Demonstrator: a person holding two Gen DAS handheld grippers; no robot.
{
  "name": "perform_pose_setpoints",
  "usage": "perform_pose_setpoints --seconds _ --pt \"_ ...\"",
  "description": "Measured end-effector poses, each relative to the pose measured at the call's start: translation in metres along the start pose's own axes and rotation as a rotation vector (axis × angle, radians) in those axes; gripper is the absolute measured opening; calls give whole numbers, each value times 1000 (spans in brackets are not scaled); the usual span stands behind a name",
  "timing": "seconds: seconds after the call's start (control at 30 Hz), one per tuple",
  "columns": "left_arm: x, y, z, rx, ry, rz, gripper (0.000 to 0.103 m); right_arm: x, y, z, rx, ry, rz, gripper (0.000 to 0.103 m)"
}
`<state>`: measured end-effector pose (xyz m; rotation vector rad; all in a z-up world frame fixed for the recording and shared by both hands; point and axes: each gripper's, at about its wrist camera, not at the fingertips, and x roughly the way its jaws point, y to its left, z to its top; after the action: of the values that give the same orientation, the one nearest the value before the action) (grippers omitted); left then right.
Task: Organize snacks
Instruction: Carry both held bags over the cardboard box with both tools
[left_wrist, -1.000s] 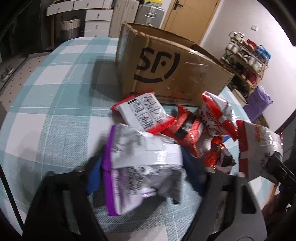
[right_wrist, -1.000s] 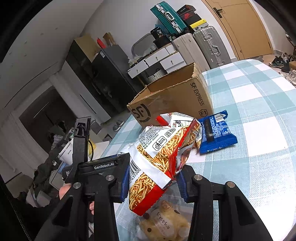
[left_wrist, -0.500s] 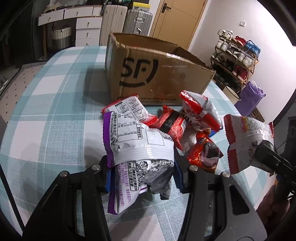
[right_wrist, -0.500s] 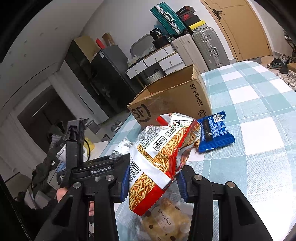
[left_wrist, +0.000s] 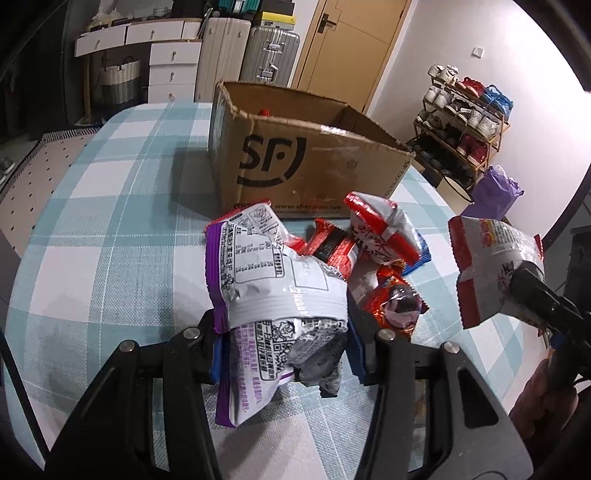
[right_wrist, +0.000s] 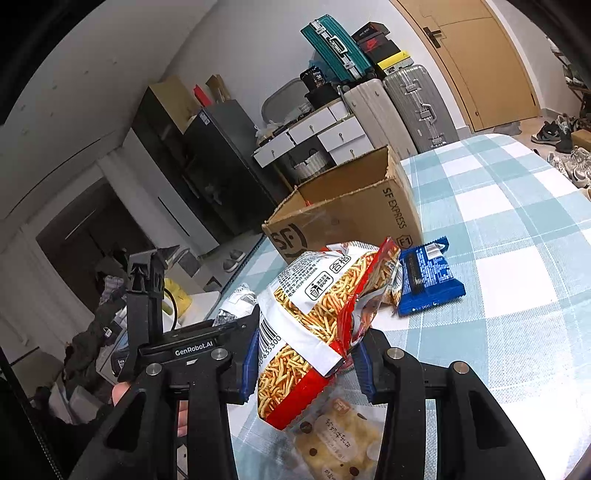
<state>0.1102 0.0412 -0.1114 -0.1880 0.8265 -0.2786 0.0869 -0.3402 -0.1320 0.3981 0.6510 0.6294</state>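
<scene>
Two packets held at once, one per gripper, both clear of the desk (left_wrist: 110, 229): purple-edged silver snack bag (left_wrist: 273, 295) clamped crosswise between the jaws of the left gripper (left_wrist: 286, 347), long axis running straight out along the fingers toward the SF cardboard box (left_wrist: 303, 162), upper seam pointing at the box's printed front wall, lower end hanging back behind the blue pads. Red-and-white bag of stick snacks (right_wrist: 317, 317) pinched low on its body by the right gripper (right_wrist: 306, 365), long axis tilted up and forward, top corner aimed at the same box (right_wrist: 354, 210); seen from the left wrist as a red-and-white pouch (left_wrist: 491, 269) floating off to the right, a little lower and farther from the opening. Box straight ahead of the left jaws, open top facing up, near wall standing between packet and cavity, so probably a lift over the rim and then a drop; left side judged nearer and better lined up, right one likely to follow or approach from the box's end wall. Between jaws and box, loose on the desk: red snack packs (left_wrist: 332, 247), a red-and-white pouch (left_wrist: 384, 229) and a small orange-red pack (left_wrist: 395, 302), just beside one another. Near the box's end wall, a blue wafer pack (right_wrist: 428, 277); below the right gripper, a clear cookie bag (right_wrist: 340, 432) flat on the cloth. Inside the box, only a speck of red visible; contents otherwise hidden.
</scene>
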Motion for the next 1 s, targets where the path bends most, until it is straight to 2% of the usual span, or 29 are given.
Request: perform_pose_setpoints --seconds 0.43,1.0 --pt "-35 -16 28 45 -51 -10 47 -4 14 29 -43 -28 30 43" --pt "-71 -38 105 133 -116 -36 47 13 40 102 -144 -38 62 43"
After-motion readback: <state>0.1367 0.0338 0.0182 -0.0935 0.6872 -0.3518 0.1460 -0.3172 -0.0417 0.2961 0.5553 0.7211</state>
